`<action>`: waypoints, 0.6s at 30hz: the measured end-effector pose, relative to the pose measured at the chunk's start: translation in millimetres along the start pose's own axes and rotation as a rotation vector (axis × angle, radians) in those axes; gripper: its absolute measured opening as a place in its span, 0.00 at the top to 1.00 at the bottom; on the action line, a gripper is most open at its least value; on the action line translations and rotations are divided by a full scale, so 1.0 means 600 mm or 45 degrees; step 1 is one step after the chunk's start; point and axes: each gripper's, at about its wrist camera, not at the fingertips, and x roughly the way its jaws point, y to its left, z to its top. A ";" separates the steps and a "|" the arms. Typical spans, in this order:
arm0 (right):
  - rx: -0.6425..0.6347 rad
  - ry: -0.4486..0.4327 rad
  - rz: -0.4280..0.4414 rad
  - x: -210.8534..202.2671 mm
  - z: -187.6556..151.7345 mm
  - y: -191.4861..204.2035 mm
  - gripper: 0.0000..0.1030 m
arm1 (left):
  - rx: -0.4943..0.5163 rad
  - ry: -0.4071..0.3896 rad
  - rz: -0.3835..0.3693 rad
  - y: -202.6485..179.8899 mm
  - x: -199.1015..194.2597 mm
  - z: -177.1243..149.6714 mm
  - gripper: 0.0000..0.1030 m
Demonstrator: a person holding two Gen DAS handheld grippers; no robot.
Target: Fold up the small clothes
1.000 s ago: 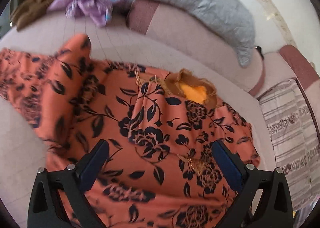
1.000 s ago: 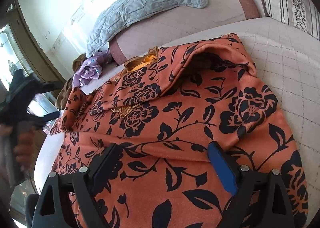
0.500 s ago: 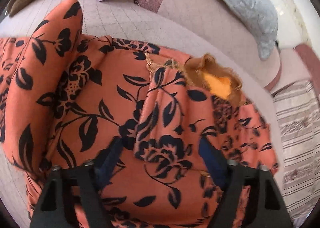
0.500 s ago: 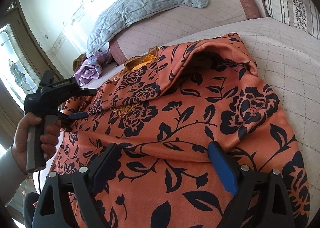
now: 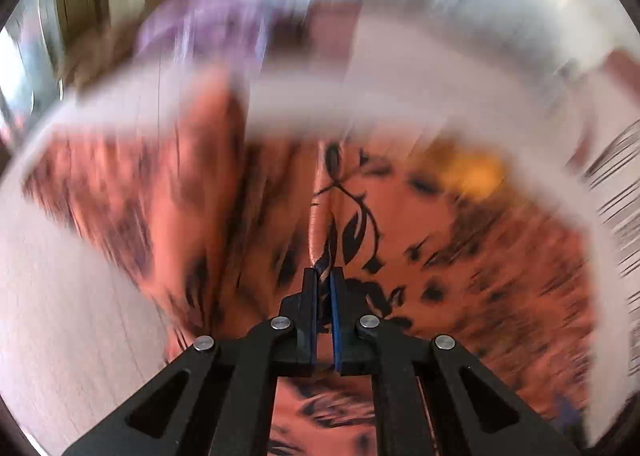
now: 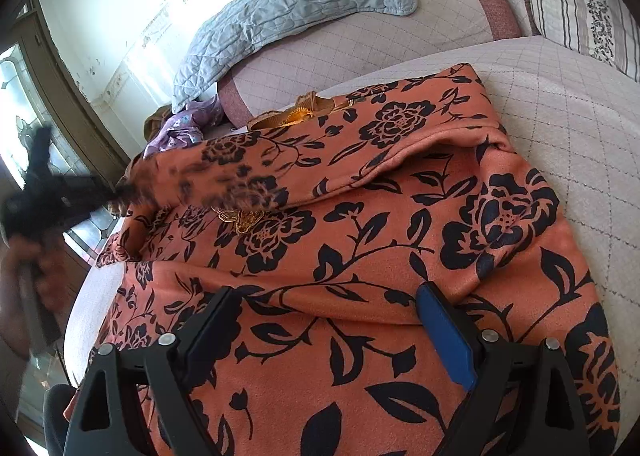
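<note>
Right gripper [image 6: 324, 320]: jaws wide, nothing between them, hovering low over the near part of the garment [image 6: 360, 256]. It appears to be standing by, or placed to steady the cloth while the other hand works; contact with the fabric cannot be confirmed.

Garment: orange with black flowers, spread on the bed [image 6: 560, 103], reaching toward its near edge. One side is already folded over the body, and the collar [image 6: 296, 117] points toward the far end.

Left gripper [image 5: 324, 284]: jaws closed to a narrow slit on a fold of the garment, judged to be the sleeve, raised off the bed, probably to carry it across the body.

Views: the left wrist view is heavily blurred, showing only the pinch itself clearly. The right wrist view alone shows the overall layout, the lifted sleeve [image 6: 208, 179] and the left hand [image 6: 36, 268] at the left edge.

Beyond the garment: purple cloth [image 6: 180, 127], then a grey quilt [image 6: 288, 15] at the far end.
</note>
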 end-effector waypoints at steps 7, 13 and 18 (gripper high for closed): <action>0.010 -0.003 0.013 -0.002 0.001 -0.003 0.10 | -0.018 -0.101 -0.050 0.008 -0.022 0.010 0.90; 0.010 -0.004 0.015 -0.004 0.001 -0.004 0.10 | 0.013 -0.101 0.028 -0.003 -0.028 0.024 0.75; 0.005 -0.002 0.009 -0.005 -0.001 -0.003 0.10 | 0.136 -0.391 -0.003 -0.058 -0.096 0.008 0.44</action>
